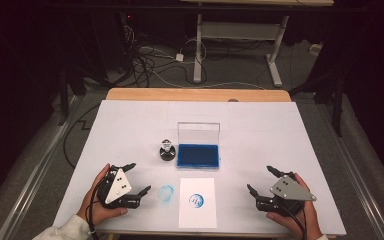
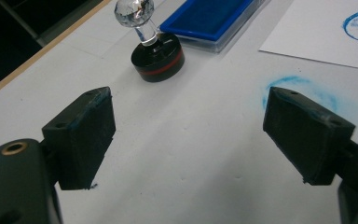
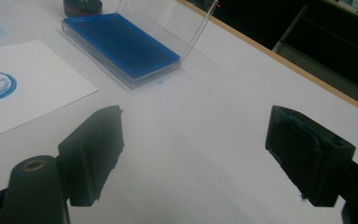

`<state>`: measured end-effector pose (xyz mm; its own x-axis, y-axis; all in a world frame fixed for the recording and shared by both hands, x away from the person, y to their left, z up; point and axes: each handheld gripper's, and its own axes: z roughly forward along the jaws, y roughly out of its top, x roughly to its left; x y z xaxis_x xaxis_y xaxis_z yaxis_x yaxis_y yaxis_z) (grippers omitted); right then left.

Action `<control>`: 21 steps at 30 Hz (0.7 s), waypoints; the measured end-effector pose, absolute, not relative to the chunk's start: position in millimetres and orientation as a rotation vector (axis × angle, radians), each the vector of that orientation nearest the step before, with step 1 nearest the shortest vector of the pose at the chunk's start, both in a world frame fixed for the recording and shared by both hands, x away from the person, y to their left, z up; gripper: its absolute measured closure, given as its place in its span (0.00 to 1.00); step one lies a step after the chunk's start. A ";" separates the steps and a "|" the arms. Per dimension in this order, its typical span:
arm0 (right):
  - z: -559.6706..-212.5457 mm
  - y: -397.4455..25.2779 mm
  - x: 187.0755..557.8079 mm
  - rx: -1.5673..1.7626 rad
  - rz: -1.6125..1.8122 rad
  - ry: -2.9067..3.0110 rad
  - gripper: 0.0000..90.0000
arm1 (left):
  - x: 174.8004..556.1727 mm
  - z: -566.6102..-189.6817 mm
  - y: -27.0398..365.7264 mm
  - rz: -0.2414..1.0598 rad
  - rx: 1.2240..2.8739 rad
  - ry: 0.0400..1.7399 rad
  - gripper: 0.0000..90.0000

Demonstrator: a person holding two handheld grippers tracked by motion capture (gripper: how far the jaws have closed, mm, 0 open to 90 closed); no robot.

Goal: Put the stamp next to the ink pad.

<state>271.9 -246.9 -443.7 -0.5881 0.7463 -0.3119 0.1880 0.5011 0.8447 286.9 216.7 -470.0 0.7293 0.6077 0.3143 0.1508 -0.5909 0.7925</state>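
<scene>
So both claws sit on the near edge of the white desk (image 1: 130, 125), each held in a hand. The left claw (image 1: 139, 177) is spread wide with nothing in it, and the right claw (image 1: 261, 181) is the same, wide and empty.

Writing-wise there's not much to read. The sheet of paper (image 1: 197, 216) near the front middle has a round blue stamp mark (image 1: 196, 201) on it, with some character inside the ring, but it's too small and blurry to make out. Just left of the paper there's a smudgy blue ring (image 1: 166, 194) printed straight on the desk.

The stamp (image 2: 156, 52) stands upright a bit beyond the left claw, well apart from it. It has a black round base with a red band and a clear faceted knob on a clear stem. Right beside it on the right is the ink pad (image 1: 198, 155), deep blue in a clear case, with the lid standing open at the far side.
</scene>
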 end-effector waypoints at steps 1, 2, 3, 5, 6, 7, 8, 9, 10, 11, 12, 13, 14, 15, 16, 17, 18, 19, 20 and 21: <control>-443.8 -246.8 271.6 0.760 1.046 2.063 0.22 | 286.9 -469.8 216.5 0.742 2.144 0.568 0.18; -443.8 -246.7 271.5 0.760 1.043 2.062 0.22 | 286.9 -469.5 216.3 0.740 2.142 0.567 0.18; -443.9 -246.6 271.4 0.760 1.042 2.063 0.22 | 286.6 -469.4 216.4 0.738 2.137 0.567 0.18; -443.3 -246.3 270.9 0.760 1.038 2.060 0.22 | 285.9 -469.6 216.6 0.741 2.146 0.562 0.18; -442.8 -246.0 270.5 0.759 1.039 2.056 0.22 | 285.3 -469.5 216.6 0.742 2.143 0.560 0.18; -442.4 -245.4 270.3 0.755 1.043 2.057 0.22 | 284.6 -469.0 216.9 0.740 2.135 0.561 0.18; -442.2 -244.5 269.7 0.757 1.040 2.056 0.22 | 283.8 -468.6 217.2 0.741 2.135 0.562 0.18; -442.0 -243.6 269.5 0.753 1.039 2.057 0.22 | 283.3 -468.6 217.3 0.745 2.136 0.561 0.18; -441.8 -242.7 269.0 0.751 1.039 2.059 0.22 | 283.2 -468.4 217.4 0.746 2.136 0.561 0.18; -441.6 -242.0 268.7 0.745 1.040 2.057 0.22 | 283.4 -468.2 217.5 0.744 2.136 0.561 0.18; -441.7 -241.5 268.6 0.742 1.039 2.060 0.21 | 283.8 -468.1 217.4 0.744 2.138 0.560 0.18; -442.0 -241.4 268.6 0.744 1.037 2.062 0.21 | 284.2 -468.2 217.2 0.743 2.139 0.558 0.18; -442.3 -241.8 269.1 0.742 1.034 2.062 0.22 | 284.5 -468.3 216.8 0.742 2.139 0.557 0.18; -442.7 -242.4 269.5 0.747 1.035 2.063 0.22 | 284.8 -468.6 216.2 0.742 2.143 0.557 0.18; -442.9 -243.0 270.0 0.749 1.036 2.064 0.22 | 285.1 -468.8 215.8 0.740 2.147 0.556 0.18; -443.0 -243.6 270.1 0.751 1.035 2.063 0.22 | 285.3 -469.2 215.3 0.737 2.145 0.556 0.18; -443.1 -243.9 270.1 0.751 1.035 2.063 0.22 | 285.5 -469.3 214.9 0.737 2.146 0.557 0.18; -443.2 -244.1 270.0 0.749 1.034 2.063 0.22 | 285.5 -469.3 214.6 0.739 2.149 0.556 0.18; -443.3 -244.2 269.9 0.751 1.034 2.063 0.22 | 285.3 -469.1 214.5 0.739 2.151 0.554 0.18; -443.2 -244.4 269.9 0.749 1.033 2.062 0.22 | 285.0 -468.9 214.6 0.737 2.149 0.552 0.18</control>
<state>269.9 -244.4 -443.2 -0.5869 0.7403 -0.3278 0.1808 0.5145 0.8382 285.0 214.6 -468.9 0.7373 0.5945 0.3208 0.1408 -0.5997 0.7877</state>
